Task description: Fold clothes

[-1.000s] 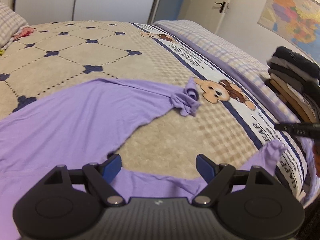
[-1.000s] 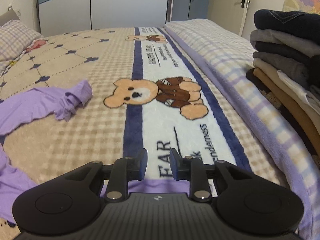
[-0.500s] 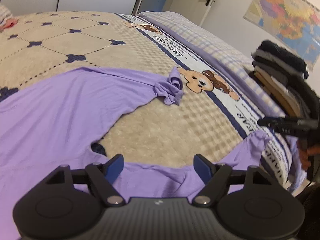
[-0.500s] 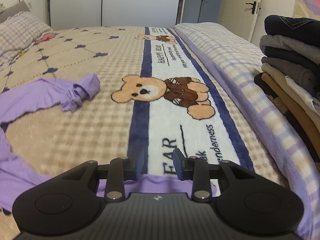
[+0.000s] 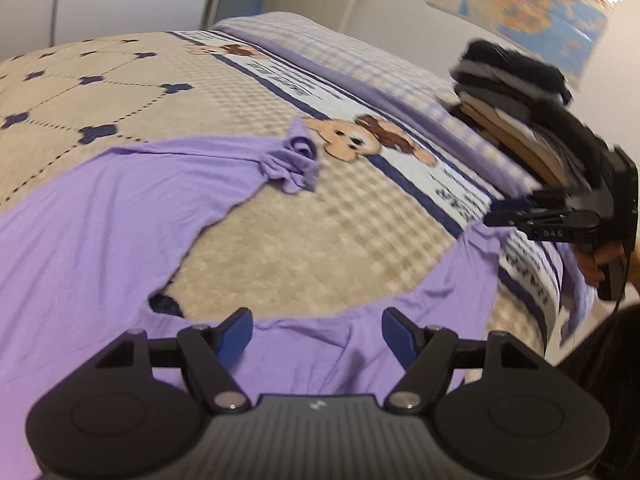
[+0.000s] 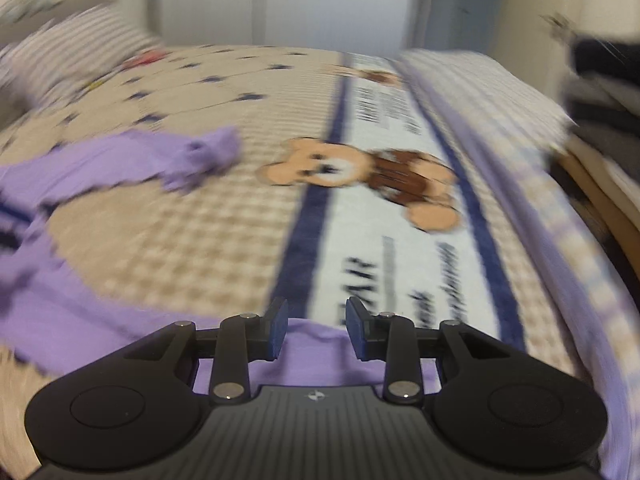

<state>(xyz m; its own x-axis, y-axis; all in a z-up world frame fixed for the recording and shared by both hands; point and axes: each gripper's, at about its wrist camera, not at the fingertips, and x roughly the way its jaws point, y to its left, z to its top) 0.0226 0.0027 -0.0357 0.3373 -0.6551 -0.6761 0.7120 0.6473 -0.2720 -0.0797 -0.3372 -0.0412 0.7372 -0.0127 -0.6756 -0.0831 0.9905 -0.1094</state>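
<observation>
now your left gripper (image 5: 316, 330) gapes above the purple shirt (image 5: 96, 216), and your right gripper (image 6: 316, 330) hovers half-open over its hem.

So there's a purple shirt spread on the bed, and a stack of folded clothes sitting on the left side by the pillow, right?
Not quite. The purple shirt is spread on the bed, but the stack of folded clothes sits on the right side, under the wall map, not by the pillow. The left wrist view shows it.
</observation>
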